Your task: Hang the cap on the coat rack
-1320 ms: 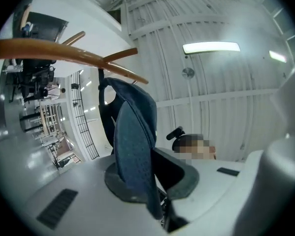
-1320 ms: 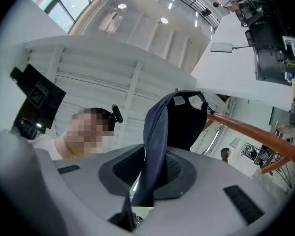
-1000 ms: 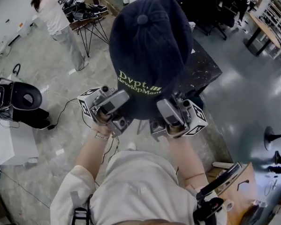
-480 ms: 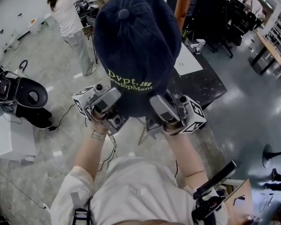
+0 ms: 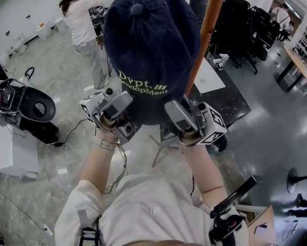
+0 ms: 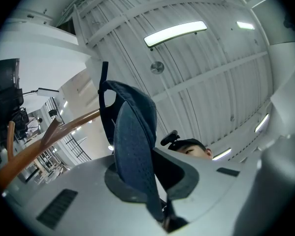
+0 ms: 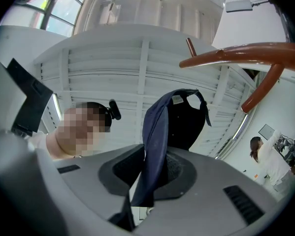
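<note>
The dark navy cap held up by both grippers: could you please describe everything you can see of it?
The dark navy fabric cap is a baseball style with a button on its crown and yellow-green stitched lettering on the front. It is held aloft, crown towards the head view, by the left gripper and right gripper, each shut on its lower edge. The orange-brown wooden coat rack pole runs just beside it; the cap is not yet hung.
</note>
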Action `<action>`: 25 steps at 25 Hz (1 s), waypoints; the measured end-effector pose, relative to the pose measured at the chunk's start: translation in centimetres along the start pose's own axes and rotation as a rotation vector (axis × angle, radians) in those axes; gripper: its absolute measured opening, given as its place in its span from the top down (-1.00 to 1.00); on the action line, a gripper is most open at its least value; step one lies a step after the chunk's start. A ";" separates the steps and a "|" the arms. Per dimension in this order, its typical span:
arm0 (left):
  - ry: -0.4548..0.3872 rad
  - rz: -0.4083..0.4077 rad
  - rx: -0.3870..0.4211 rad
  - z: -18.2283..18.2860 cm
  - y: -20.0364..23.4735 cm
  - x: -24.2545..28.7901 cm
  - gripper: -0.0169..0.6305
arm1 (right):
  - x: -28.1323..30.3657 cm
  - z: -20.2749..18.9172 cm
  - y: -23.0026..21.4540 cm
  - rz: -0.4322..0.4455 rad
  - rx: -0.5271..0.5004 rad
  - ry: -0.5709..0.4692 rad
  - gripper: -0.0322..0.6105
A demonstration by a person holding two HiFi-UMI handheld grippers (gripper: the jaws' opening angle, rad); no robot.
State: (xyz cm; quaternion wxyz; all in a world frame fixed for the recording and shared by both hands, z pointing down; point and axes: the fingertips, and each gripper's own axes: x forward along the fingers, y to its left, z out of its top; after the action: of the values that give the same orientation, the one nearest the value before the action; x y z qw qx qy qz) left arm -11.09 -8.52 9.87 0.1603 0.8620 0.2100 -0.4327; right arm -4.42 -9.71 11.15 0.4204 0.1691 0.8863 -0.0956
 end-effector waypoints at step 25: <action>-0.048 -0.002 -0.141 0.8 5.2 -4.5 0.84 | -4.0 -1.1 -4.9 -0.151 -0.022 -0.037 0.71</action>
State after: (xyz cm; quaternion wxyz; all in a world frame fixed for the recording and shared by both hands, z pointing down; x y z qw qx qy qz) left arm -11.43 -14.41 13.55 0.2253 0.8378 0.2369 -0.4374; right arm -4.71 -14.75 15.11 0.4302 0.0952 0.8896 -0.1204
